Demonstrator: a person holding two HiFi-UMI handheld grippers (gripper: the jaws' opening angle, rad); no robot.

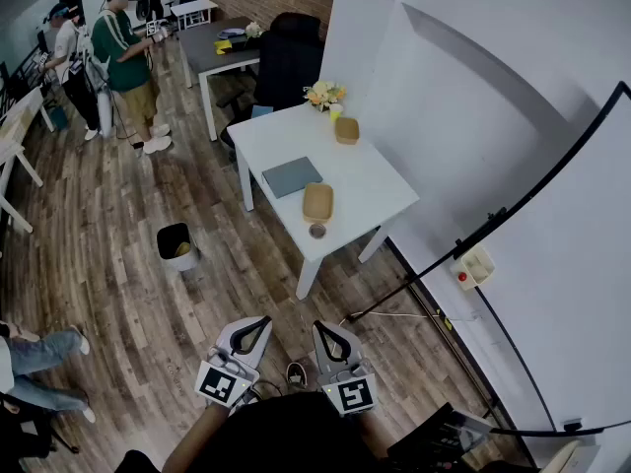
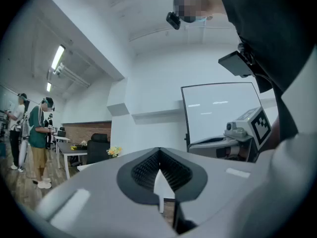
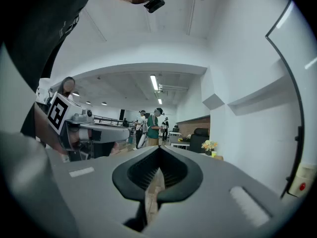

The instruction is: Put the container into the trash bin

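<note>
Two tan containers lie on the white table [image 1: 375, 200]: one [image 1: 318, 202] near its front edge, the other [image 1: 346, 130] further back by the flowers [image 1: 323, 94]. The black trash bin [image 1: 176, 245] stands on the wooden floor left of the table, with something yellow inside. My left gripper [image 1: 260, 323] and right gripper [image 1: 323, 328] hang side by side low in the head view, well short of the table, both shut and empty. The left gripper view shows shut jaws [image 2: 158, 151], as does the right gripper view [image 3: 159, 151].
A grey flat laptop [image 1: 292, 176] and a small round object [image 1: 316, 231] also lie on the table. A black office chair [image 1: 289, 57] stands behind it. A whiteboard [image 1: 552, 264] leans along the right wall. Two people [image 1: 123, 57] stand at the far left.
</note>
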